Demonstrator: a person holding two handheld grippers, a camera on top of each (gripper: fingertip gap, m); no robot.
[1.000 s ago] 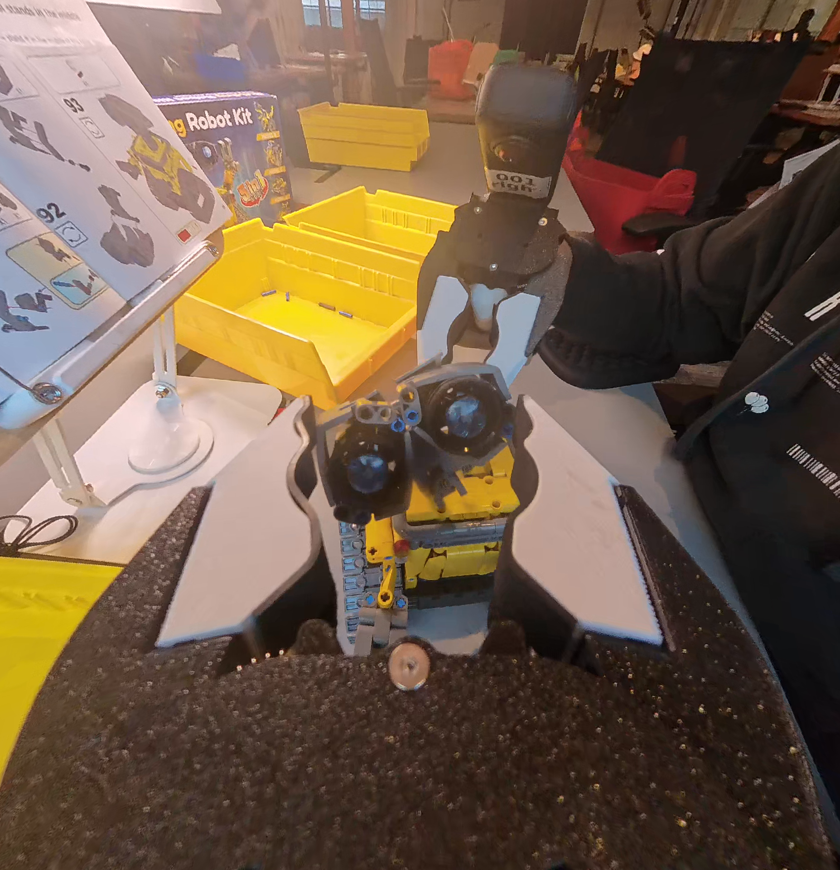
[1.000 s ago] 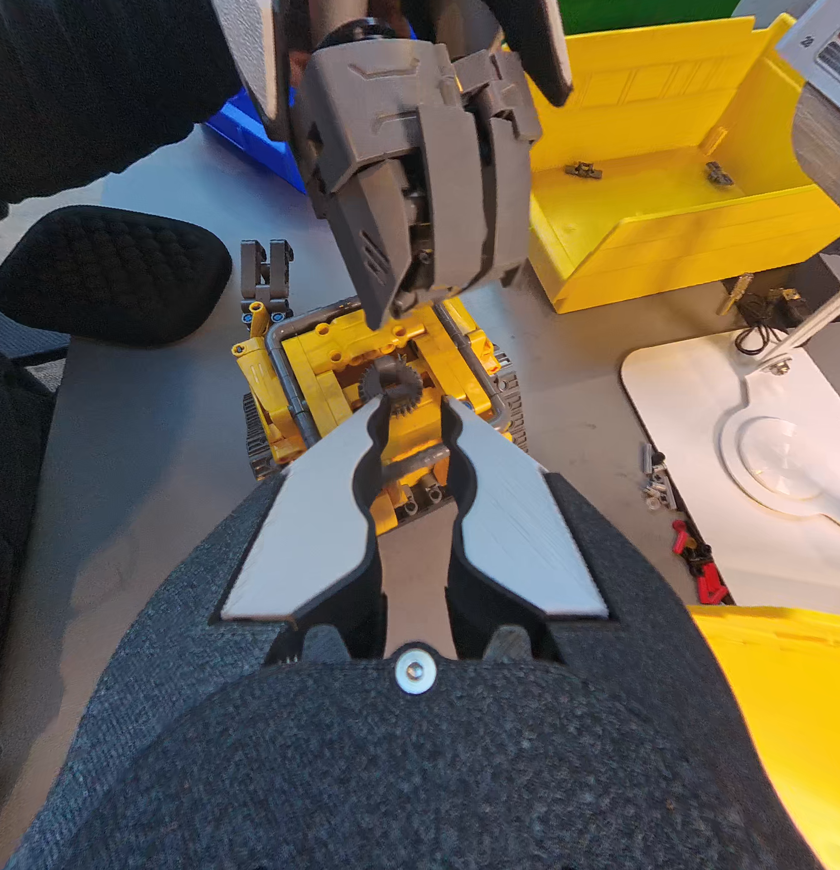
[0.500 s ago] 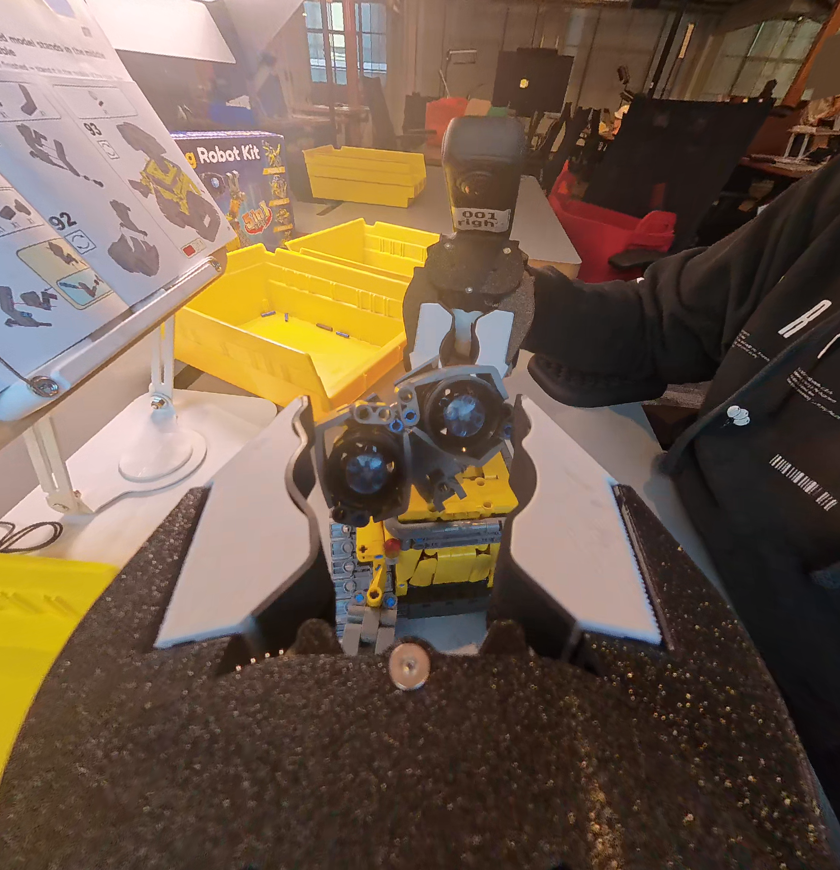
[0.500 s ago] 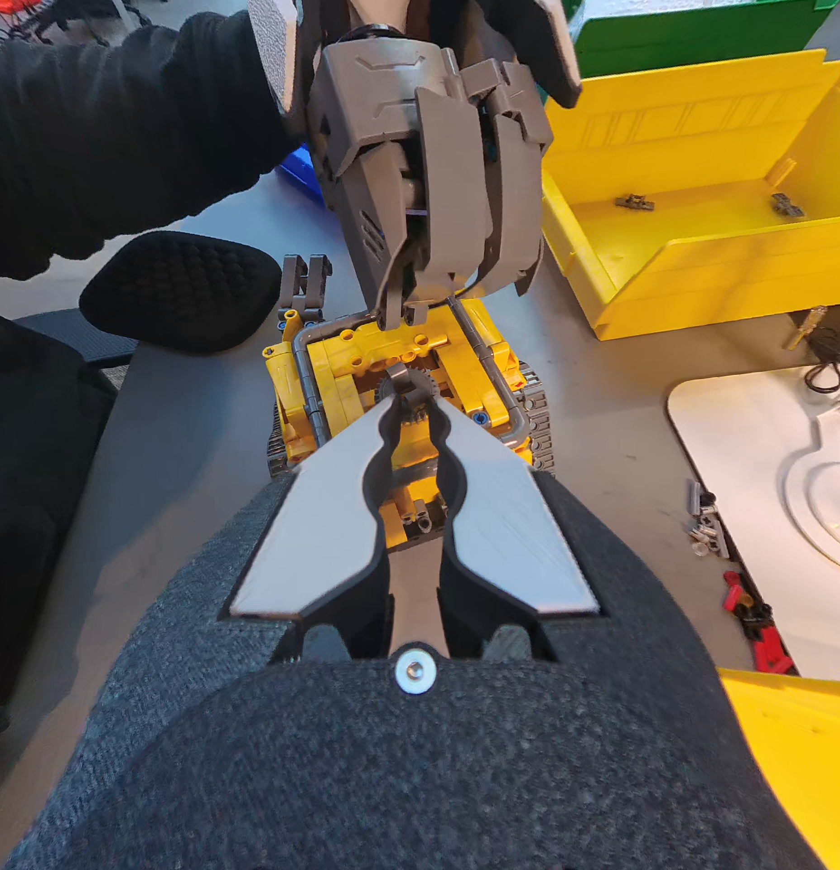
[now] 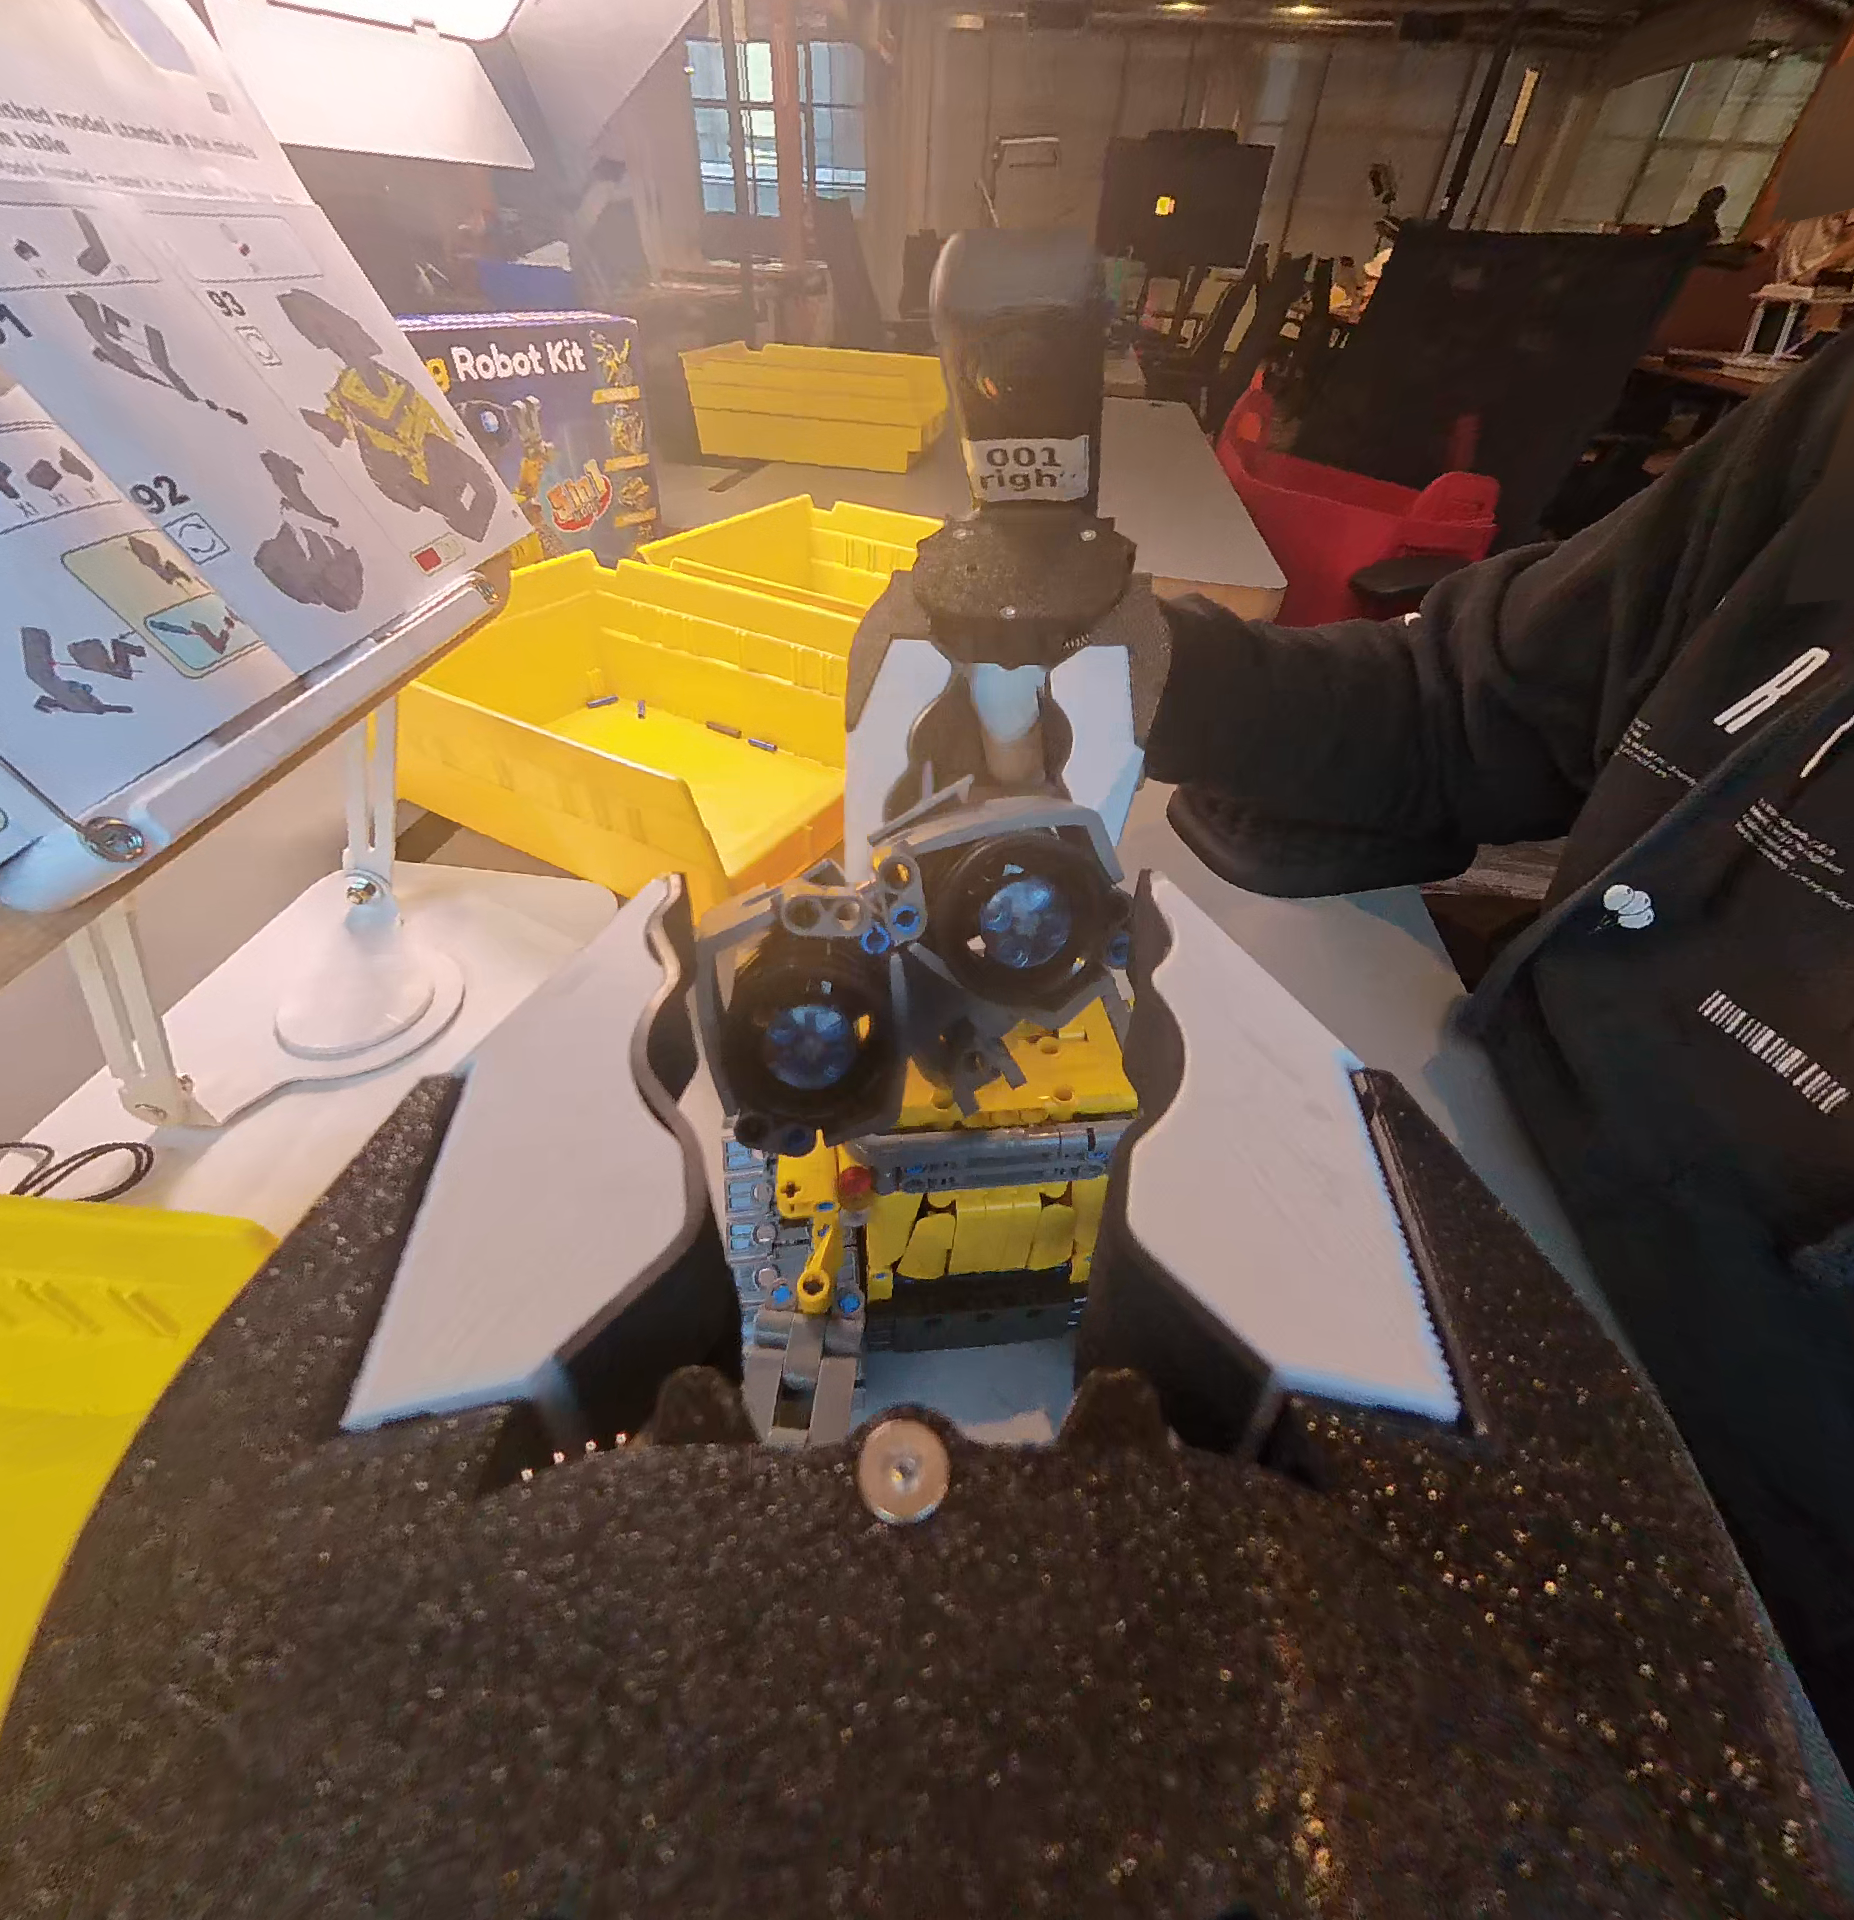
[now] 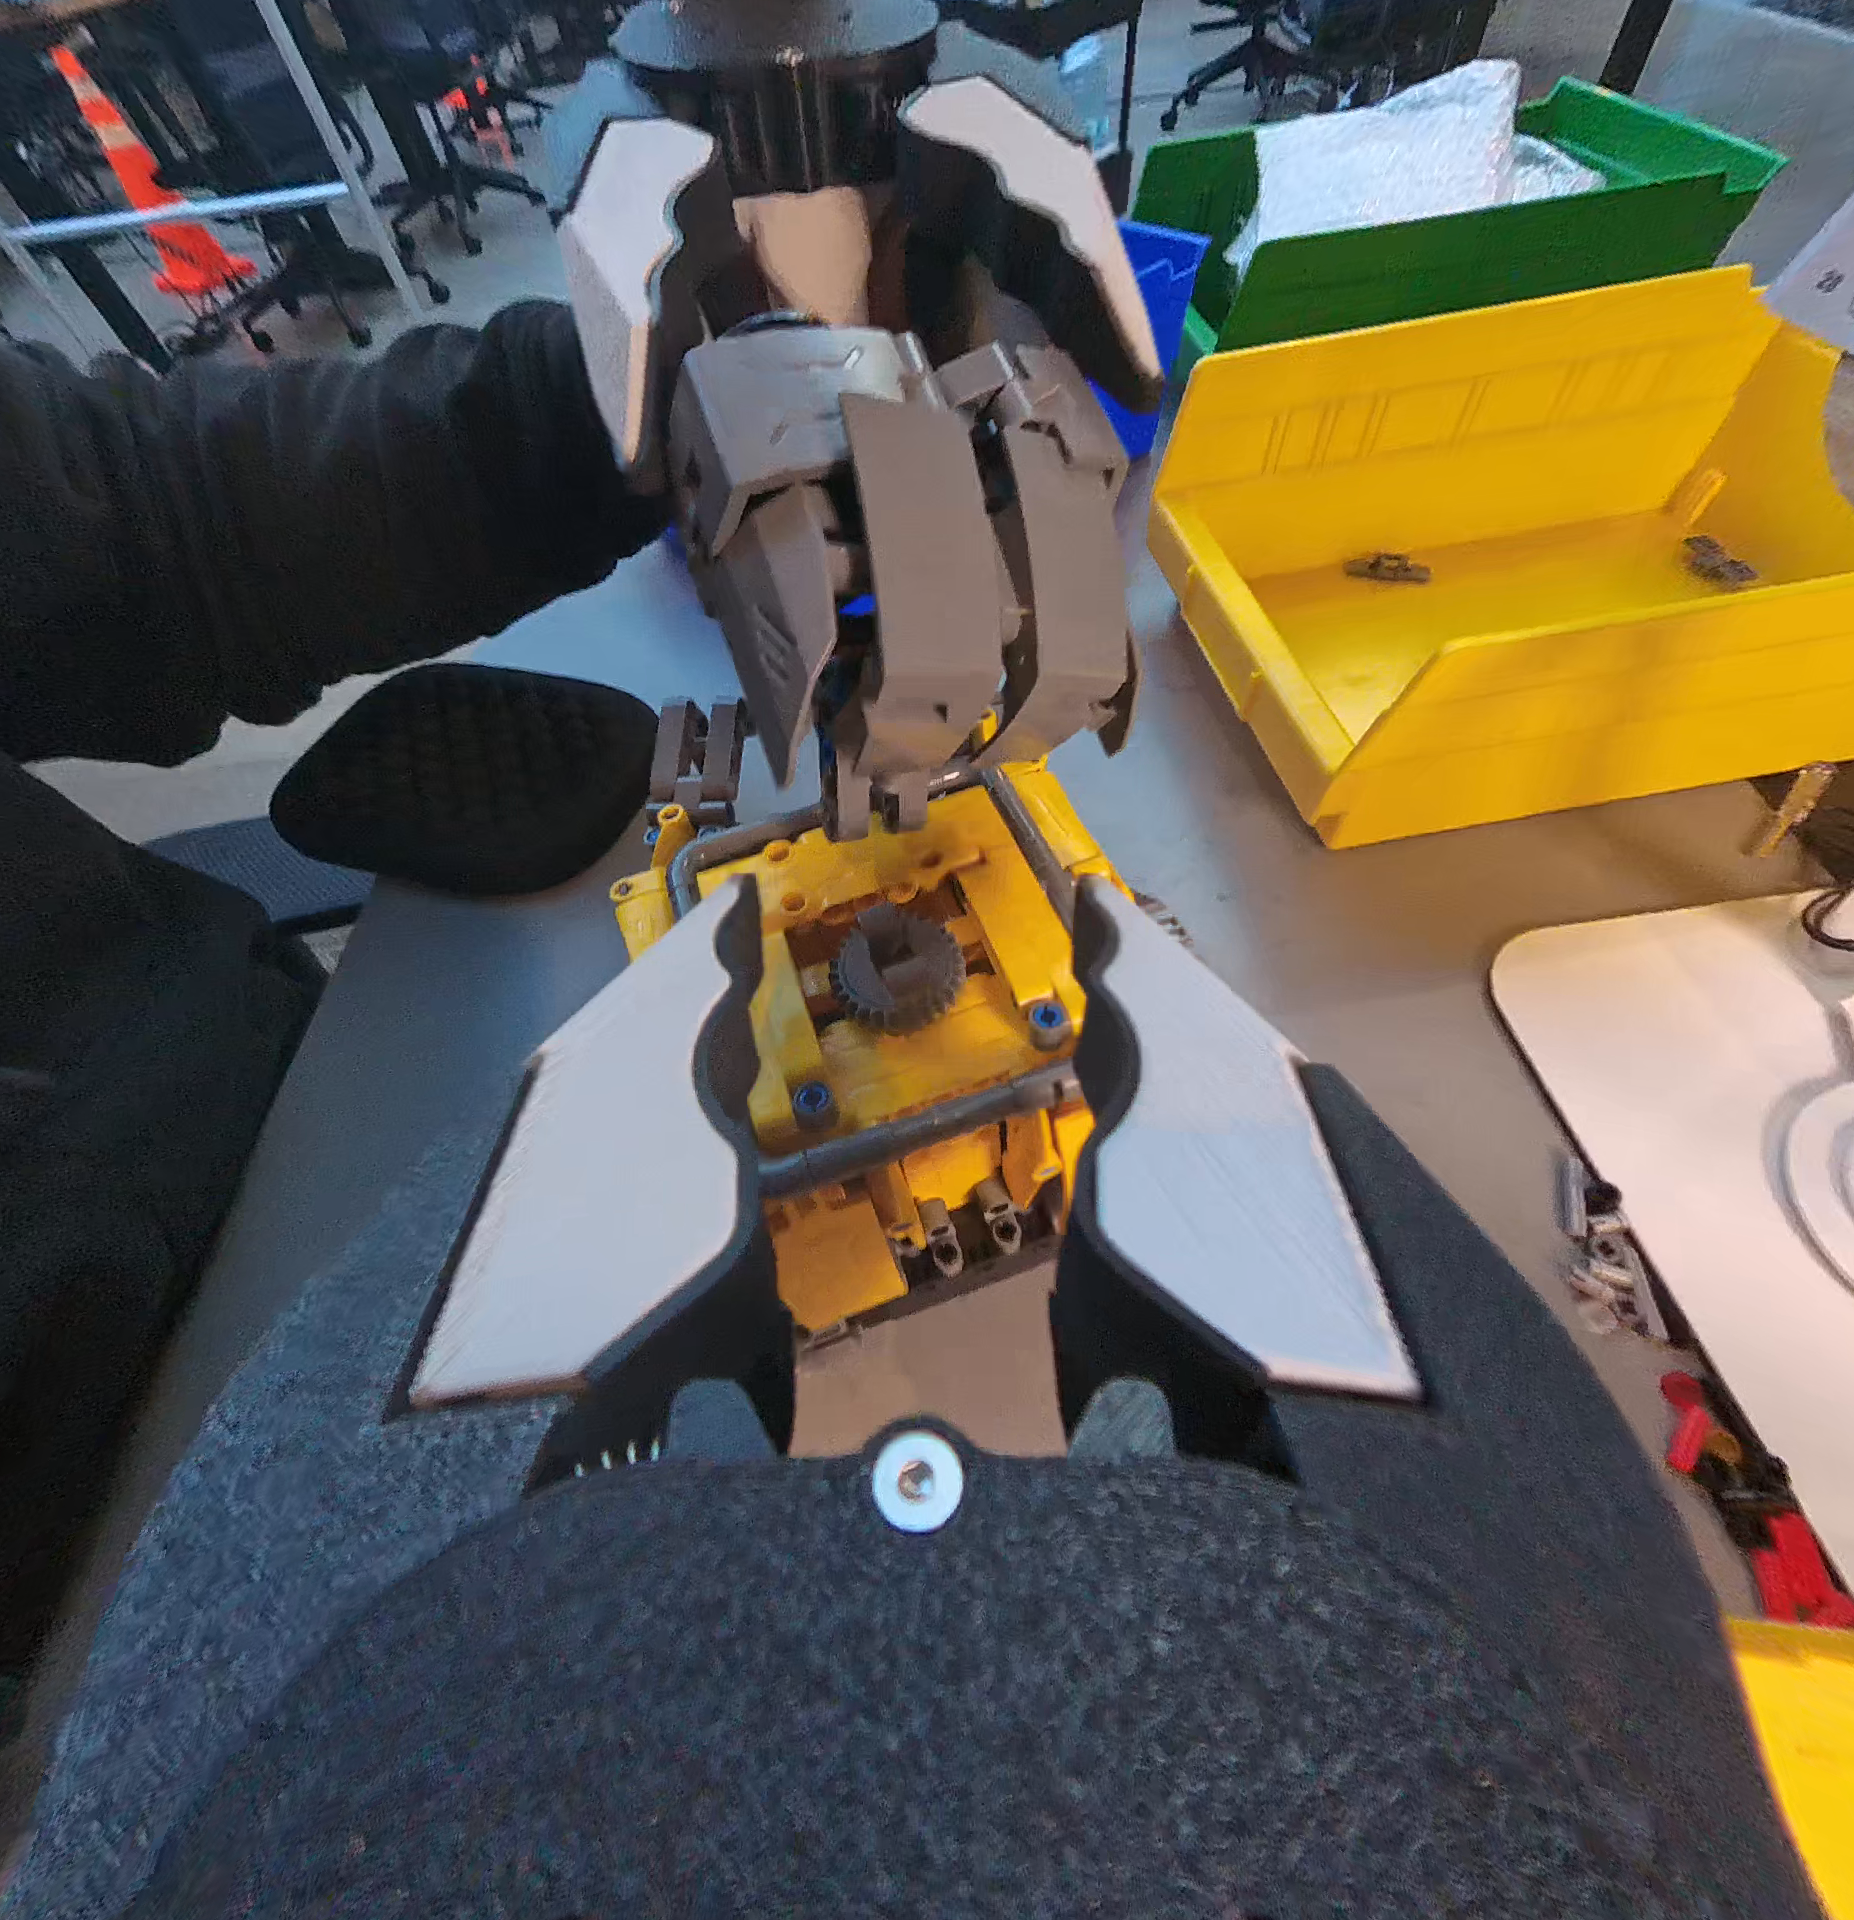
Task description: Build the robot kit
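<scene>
Grey head piece (image 5: 907, 992) with two dark round lenses sits pinched between the left tool (image 5: 907, 966) fingers, held over the yellow brick robot body (image 6: 902, 1049) on the bench (image 6: 1318, 935). Right tool (image 6: 907, 966) is spread wide, fingers either side of the body's top, where a dark gear (image 6: 895, 971) shows; contact with the body unclear from this angle. Head's lower tabs look to reach the body's far top edge. Yellow bin (image 6: 1525, 644) stands beside; instruction sheet (image 5: 154, 416) on a white stand (image 5: 351, 987) nearby. Black sleeve (image 5: 1422, 748) behind right tool.
</scene>
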